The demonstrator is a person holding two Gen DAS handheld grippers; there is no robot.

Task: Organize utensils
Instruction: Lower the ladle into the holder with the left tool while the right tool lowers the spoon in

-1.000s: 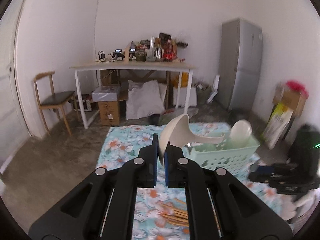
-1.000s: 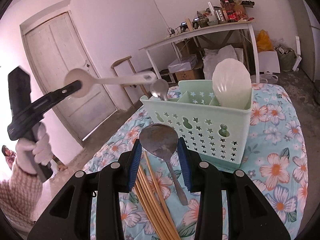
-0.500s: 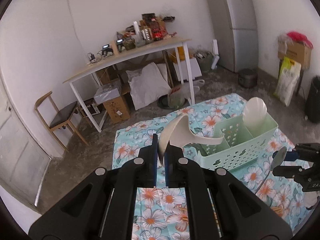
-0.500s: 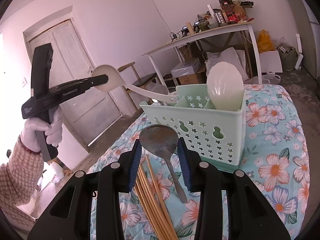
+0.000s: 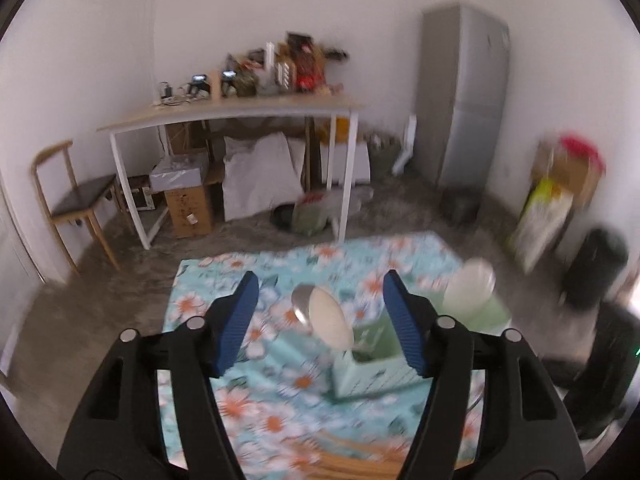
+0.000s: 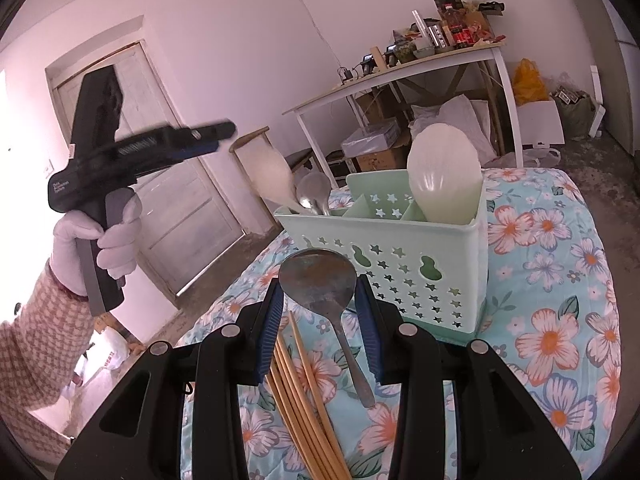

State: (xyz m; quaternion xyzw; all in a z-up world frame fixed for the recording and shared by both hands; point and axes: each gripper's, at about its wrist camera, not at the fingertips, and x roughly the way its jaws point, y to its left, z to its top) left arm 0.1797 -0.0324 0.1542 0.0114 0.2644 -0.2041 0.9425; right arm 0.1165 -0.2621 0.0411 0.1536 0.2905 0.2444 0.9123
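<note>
White ladle (image 6: 274,178): stands in the end compartment of the green basket (image 6: 400,256), the one nearest the door. Bowl end up, handle down inside; long axis tilted, leaning out over the basket's end wall toward the door. A metal spoon (image 6: 314,190) stands just beside it in the same compartment, bowl up. A white paddle (image 6: 444,176) stands upright in the compartment at the opposite end.

Left tool (image 5: 318,308): jaws have just been opening and now stand wide apart; nothing between the pads. In the left wrist view the ladle's bowl shows in the gap, below and beyond the pads, apart from them. In the right wrist view this tool hangs in the air above and to the left of the ladle, held by a gloved hand (image 6: 96,240) in a checked sleeve (image 6: 36,344).

Right tool (image 6: 320,312): partly closed, clamped on the bowl of a large metal spoon (image 6: 318,280). Bowl up and away from the camera, handle running down and back between the fingers, long axis roughly along the tool.

Chopsticks (image 6: 304,404) lie in a bundle on the flowered cloth (image 6: 560,320) of the worktop, under the right tool. The basket rests on the same cloth.
</note>
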